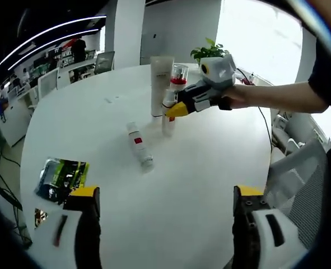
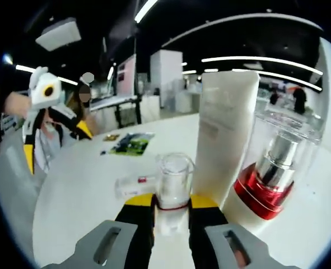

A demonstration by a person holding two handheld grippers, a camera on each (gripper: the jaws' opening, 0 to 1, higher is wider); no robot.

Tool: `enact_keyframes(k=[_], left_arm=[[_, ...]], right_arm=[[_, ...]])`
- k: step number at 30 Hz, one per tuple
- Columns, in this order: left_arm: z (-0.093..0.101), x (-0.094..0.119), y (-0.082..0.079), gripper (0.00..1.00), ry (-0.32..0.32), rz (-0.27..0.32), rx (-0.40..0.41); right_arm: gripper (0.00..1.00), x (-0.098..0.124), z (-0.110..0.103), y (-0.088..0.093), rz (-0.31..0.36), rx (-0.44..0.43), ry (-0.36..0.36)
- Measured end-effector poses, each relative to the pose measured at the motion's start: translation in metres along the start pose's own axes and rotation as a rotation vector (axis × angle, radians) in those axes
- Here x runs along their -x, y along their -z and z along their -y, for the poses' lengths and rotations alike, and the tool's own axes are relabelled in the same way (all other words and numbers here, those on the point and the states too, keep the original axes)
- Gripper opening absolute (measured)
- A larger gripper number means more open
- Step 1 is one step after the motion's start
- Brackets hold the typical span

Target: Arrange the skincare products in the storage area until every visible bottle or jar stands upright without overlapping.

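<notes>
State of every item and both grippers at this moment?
White tube: upright.
Red-based pump bottle: upright.
Small clear-capped bottle: upright, between the right gripper's jaws.
Red-labelled bottle: lying on its side on the table.
Green packet: lying flat.
Right gripper: shut on the small bottle.
Left gripper: open, holding nothing.

Round white table [image 1: 210, 185], bright window [image 1: 255, 33] behind, white pillar [image 1: 129, 31], office desks [image 1: 70, 67], ceiling strip lights [image 2: 255, 59].
</notes>
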State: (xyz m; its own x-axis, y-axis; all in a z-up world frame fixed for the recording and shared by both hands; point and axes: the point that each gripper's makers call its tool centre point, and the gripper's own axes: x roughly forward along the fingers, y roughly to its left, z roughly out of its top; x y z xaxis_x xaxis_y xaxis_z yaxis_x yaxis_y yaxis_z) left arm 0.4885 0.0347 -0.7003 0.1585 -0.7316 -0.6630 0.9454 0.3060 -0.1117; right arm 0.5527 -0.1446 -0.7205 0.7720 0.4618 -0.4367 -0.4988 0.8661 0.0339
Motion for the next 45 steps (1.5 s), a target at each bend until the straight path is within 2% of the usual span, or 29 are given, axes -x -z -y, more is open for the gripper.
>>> enact_keyframes(k=[16, 29, 45], left_arm=[[0.0005, -0.0013, 0.0025, 0.93, 0.001, -0.008, -0.001], [0.0005, -0.0012, 0.0033, 0.92, 0.001, -0.009, 0.002], [0.0013, -0.0013, 0.0026, 0.92, 0.004, -0.008, 0.001]], right_arm=[[0.16, -0.0015, -0.0060, 0.0054, -0.028, -0.001, -0.027], [0.16, -0.0020, -0.0067, 0.0073, -0.052, 0.039, -0.044], [0.19, 0.0003, -0.0085, 0.0096, -0.057, 0.022, -0.058]])
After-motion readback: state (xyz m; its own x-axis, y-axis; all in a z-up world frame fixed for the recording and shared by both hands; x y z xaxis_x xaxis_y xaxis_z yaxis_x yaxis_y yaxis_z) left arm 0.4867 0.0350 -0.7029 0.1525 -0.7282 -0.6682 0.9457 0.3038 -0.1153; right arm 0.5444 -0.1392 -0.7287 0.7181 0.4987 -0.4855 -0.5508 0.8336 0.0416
